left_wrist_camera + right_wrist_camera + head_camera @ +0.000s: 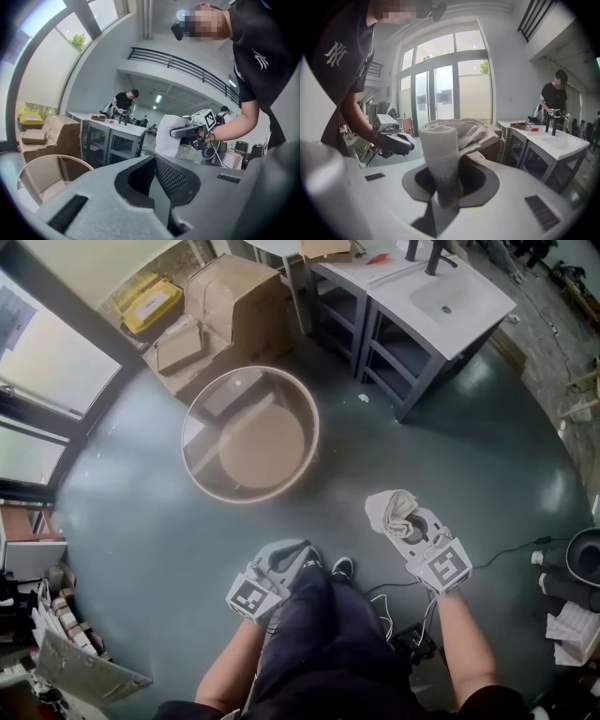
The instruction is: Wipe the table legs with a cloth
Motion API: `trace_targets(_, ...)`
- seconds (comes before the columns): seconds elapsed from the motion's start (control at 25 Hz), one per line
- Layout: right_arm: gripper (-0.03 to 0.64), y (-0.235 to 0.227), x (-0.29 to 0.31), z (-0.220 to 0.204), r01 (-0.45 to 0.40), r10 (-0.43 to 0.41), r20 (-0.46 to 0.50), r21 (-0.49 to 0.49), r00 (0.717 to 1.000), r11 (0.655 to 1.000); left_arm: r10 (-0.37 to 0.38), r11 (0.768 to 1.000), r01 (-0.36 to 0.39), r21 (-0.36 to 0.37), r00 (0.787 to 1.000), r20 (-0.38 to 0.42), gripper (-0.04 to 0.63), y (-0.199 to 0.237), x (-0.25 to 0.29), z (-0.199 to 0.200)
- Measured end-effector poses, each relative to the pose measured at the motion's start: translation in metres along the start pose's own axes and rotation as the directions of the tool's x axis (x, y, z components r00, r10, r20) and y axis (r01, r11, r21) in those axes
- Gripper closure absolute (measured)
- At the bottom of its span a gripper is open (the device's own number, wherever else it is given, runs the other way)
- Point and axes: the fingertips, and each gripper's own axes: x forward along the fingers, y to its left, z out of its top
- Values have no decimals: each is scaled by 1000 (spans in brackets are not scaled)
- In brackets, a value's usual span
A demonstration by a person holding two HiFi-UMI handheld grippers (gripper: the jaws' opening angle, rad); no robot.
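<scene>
1 rolled white cloth [392, 510], lower right of centre | pinched between the right gripper [409, 529] jaws | left gripper [284, 557] lower centre, jaws together, holding nothing | round table [310, 418] above, apart from both

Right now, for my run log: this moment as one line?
phase: pre-wipe | right hand-held gripper: shut on cloth | left hand-held gripper: shut, empty | round table: ahead, not touched
</scene>
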Motion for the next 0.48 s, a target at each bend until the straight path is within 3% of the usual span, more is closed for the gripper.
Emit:
trace_targets(0.2,541,-24,32,11,-3,3,11,-48,1000,999,-27,1000,27,2,999,17,589,24,28,-9)
trace_targets(0.48,541,-69,41,40,-45,50,20,-194,999,980,-21,1000,21,-22,1000,24,589,35,48,-8)
